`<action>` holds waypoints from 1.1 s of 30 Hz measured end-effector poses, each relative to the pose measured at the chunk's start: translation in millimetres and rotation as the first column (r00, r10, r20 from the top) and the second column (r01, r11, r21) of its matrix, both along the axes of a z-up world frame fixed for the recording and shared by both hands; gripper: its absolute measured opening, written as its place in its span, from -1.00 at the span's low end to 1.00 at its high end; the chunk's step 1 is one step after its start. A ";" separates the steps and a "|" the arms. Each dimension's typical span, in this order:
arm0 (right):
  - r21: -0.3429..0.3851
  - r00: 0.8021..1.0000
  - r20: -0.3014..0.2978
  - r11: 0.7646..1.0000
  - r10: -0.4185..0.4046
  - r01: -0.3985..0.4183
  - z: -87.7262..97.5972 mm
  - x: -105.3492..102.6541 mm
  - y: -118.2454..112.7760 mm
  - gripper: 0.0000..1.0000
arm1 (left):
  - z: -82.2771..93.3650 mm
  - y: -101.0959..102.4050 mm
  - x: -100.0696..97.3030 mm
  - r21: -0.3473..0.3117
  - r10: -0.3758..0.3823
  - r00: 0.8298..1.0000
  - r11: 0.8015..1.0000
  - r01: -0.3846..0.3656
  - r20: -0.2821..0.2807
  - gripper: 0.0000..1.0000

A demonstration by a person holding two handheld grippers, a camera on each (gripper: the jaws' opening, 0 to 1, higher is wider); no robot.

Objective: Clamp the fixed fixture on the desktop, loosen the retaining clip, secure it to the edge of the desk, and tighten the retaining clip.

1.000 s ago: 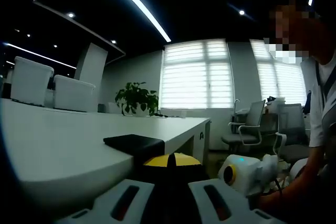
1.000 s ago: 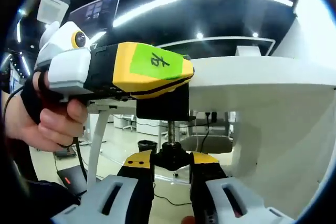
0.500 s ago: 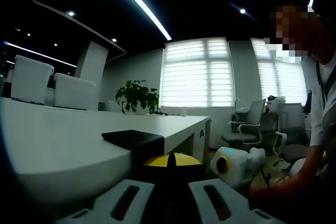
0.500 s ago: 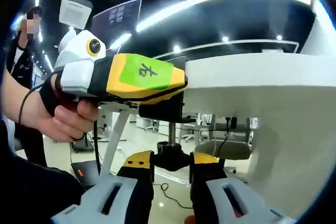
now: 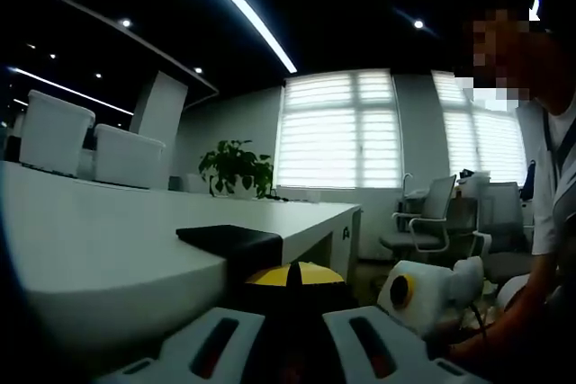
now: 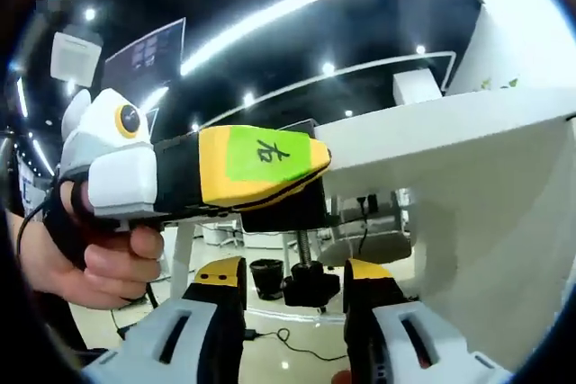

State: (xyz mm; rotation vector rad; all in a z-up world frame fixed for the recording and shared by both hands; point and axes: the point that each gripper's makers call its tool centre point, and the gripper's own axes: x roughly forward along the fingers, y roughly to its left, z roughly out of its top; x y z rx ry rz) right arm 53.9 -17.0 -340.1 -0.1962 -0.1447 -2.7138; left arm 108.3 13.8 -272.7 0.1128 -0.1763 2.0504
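Black fixture (image 6: 283, 209) is sitting on surface (image 6: 423, 141) edge, left hand-held gripper (image 6: 261, 168) grasping it. Right hand-held gripper (image 6: 294, 287) is spread around screw knob (image 6: 310, 282); next: re-grip and keep tightening.

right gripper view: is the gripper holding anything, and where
Nothing held: the right gripper stands open around the screw knob, jaws clear of it.

The right gripper (image 6: 292, 287) has opened its jaws wider, so they now stand apart from the clamp's screw knob (image 6: 310, 284) instead of gripping it.
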 end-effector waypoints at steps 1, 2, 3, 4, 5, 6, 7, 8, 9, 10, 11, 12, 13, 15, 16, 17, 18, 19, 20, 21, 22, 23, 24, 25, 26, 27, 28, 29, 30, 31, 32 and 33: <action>0.021 1.000 0.001 1.000 -0.022 0.022 -2.2 -0.8 1.6 -0.18 | 0.0 -0.2 -0.4 -0.001 0.000 1.000 1.000 0.000 0.000 -0.97; 0.029 0.999 0.001 0.999 -0.045 0.045 -3.5 -1.3 4.4 -0.18 | 0.0 -0.8 -1.9 0.000 0.001 1.000 1.000 -0.001 0.000 -0.97; 0.036 0.999 0.005 0.998 -0.054 0.054 -5.4 -0.8 4.8 -0.20 | 0.1 -1.2 -2.8 0.001 0.000 1.000 1.000 0.000 0.000 -0.97; 0.031 0.999 0.006 0.998 -0.046 0.046 -5.4 0.1 3.4 -0.22 | 0.2 -2.1 -4.6 0.002 0.000 1.000 1.000 0.000 0.000 -0.97; 0.027 0.999 0.014 0.998 -0.049 0.049 -6.7 0.8 4.0 -0.24 | 0.3 -2.7 -5.7 0.001 -0.001 1.000 1.000 0.001 0.000 -0.97; 0.026 0.998 0.019 0.998 -0.053 0.052 -7.4 2.7 3.4 -0.26 | 0.2 -2.9 -6.3 0.001 0.000 1.000 1.000 0.000 0.000 -0.97; 0.030 0.998 0.014 0.998 -0.059 0.059 -6.7 4.5 2.7 -0.27 | 0.1 -3.1 -6.8 0.001 -0.001 1.000 1.000 0.001 -0.001 -0.97; 0.039 0.998 0.007 0.997 -0.064 0.064 -5.5 5.8 1.4 -0.29 | 0.0 -3.0 -7.3 0.001 -0.001 1.000 1.000 0.001 -0.001 -0.97; 0.050 0.998 -0.004 0.997 -0.062 0.062 -3.7 7.8 -1.5 -0.34 | 0.1 -3.2 -7.8 0.003 -0.001 1.000 1.000 0.001 0.000 -0.97; 0.053 0.998 -0.016 0.997 -0.055 0.056 -1.6 8.3 -4.0 -0.37 | -0.1 -3.1 -8.3 0.003 0.000 1.000 1.000 0.000 0.000 -0.97; 0.062 0.998 -0.017 0.996 -0.067 0.068 -1.7 8.0 -3.5 -0.38 | 0.1 -3.3 -8.8 0.000 0.001 1.000 1.000 -0.001 -0.001 -0.97; 0.071 0.997 -0.019 0.995 -0.072 0.073 -2.6 6.3 -3.3 -0.42 | 0.2 -3.4 -9.4 -0.004 0.001 1.000 1.000 -0.001 -0.001 -0.97; 0.076 0.997 -0.025 0.994 -0.077 0.079 -2.8 5.2 -1.7 -0.47 | 0.3 -3.5 -9.9 -0.008 0.000 1.000 1.000 0.000 -0.001 -0.97; 0.084 0.997 -0.037 0.994 -0.072 0.075 -2.7 1.1 3.0 -0.53 | 0.9 -4.0 -10.8 -0.015 -0.002 1.000 1.000 0.002 -0.003 -0.97; 0.083 0.998 -0.037 0.995 -0.057 0.060 -2.5 0.9 2.5 -0.53 | 0.8 -4.1 -11.2 -0.019 -0.005 1.000 1.000 0.005 -0.003 -0.97; 0.081 0.999 -0.042 0.996 -0.029 0.032 -2.0 1.5 1.3 -0.53 | 0.8 -4.2 -11.5 -0.023 -0.006 1.000 1.000 0.006 -0.006 -0.97; 0.085 0.998 -0.058 0.996 -0.002 0.007 -1.6 1.5 0.3 -0.53 | 1.1 -4.3 -12.0 -0.024 -0.009 1.000 1.000 0.009 -0.006 -0.97; 0.090 0.995 -0.089 0.995 0.044 -0.036 -0.8 -0.1 -1.7 -0.53 | 1.7 -4.2 -12.2 -0.026 -0.011 1.000 1.000 0.010 -0.008 -0.97; 0.089 0.991 -0.103 0.993 0.084 -0.075 -1.0 -0.1 -2.6 -0.53 | 2.6 -4.3 -12.5 -0.024 -0.011 1.000 1.000 0.010 -0.012 -0.97; 0.085 0.987 -0.106 0.990 0.123 -0.114 -1.9 0.6 -2.2 -0.53 | 3.2 -4.5 -13.3 -0.019 -0.013 1.000 1.000 0.012 -0.011 -0.97; 0.095 0.982 -0.104 0.985 0.155 -0.145 -1.9 0.8 -2.1 -0.53 | 3.3 -4.9 -13.6 -0.018 -0.014 1.000 1.000 0.013 -0.011 -0.97; 0.109 0.978 -0.103 0.979 0.182 -0.171 -1.6 1.0 -2.1 -0.53 | 3.5 -5.2 -14.0 -0.015 -0.015 1.000 1.000 0.015 -0.011 -0.97; 0.121 0.973 -0.104 0.973 0.207 -0.195 -1.4 1.0 -2.8 -0.53 | 3.4 -5.0 -13.5 -0.013 -0.016 1.000 1.000 0.016 -0.010 -0.97; 0.131 0.967 -0.106 0.967 0.232 -0.218 -1.1 1.3 -4.0 -0.53 | 3.6 -5.1 -13.7 -0.009 -0.018 1.000 1.000 0.017 -0.009 -0.97; 0.139 0.963 -0.111 0.963 0.247 -0.231 -1.1 1.3 -3.6 -0.53 | 3.7 -5.1 -13.9 -0.008 -0.018 1.000 1.000 0.018 -0.009 -0.97; 0.145 0.960 -0.115 0.960 0.255 -0.238 -1.6 0.0 -1.9 -0.53 | 3.8 -5.0 -14.1 -0.009 -0.018 1.000 1.000 0.018 -0.009 -0.97; 0.148 0.958 -0.117 0.958 0.262 -0.244 -1.8 0.2 -1.3 -0.53 | 3.5 -4.0 -13.0 -0.010 -0.019 1.000 1.000 0.019 -0.009 -0.97; 0.152 0.956 -0.119 0.957 0.267 -0.248 -1.9 1.3 -2.0 -0.53 | 3.6 -3.5 -12.6 -0.011 -0.020 1.000 1.000 0.020 -0.009 -0.97; 0.157 0.956 -0.121 0.956 0.266 -0.246 -2.0 2.1 -2.1 -0.53 | 3.3 -2.9 -11.7 -0.011 -0.021 1.000 1.000 0.021 -0.009 -0.97; 0.161 0.956 -0.126 0.956 0.264 -0.243 -2.0 3.3 -2.3 -0.52 | 3.2 -2.5 -11.1 -0.011 -0.022 1.000 1.000 0.022 -0.009 -0.97; 0.163 0.957 -0.129 0.958 0.258 -0.236 -2.4 4.9 -2.1 -0.52 | 2.9 -1.5 -9.5 -0.010 -0.023 1.000 1.000 0.023 -0.010 -0.97; 0.166 0.958 -0.132 0.958 0.255 -0.232 -3.8 6.6 -3.1 -0.50 | 2.8 -1.0 -8.5 -0.012 -0.027 1.000 1.000 0.027 -0.013 -0.97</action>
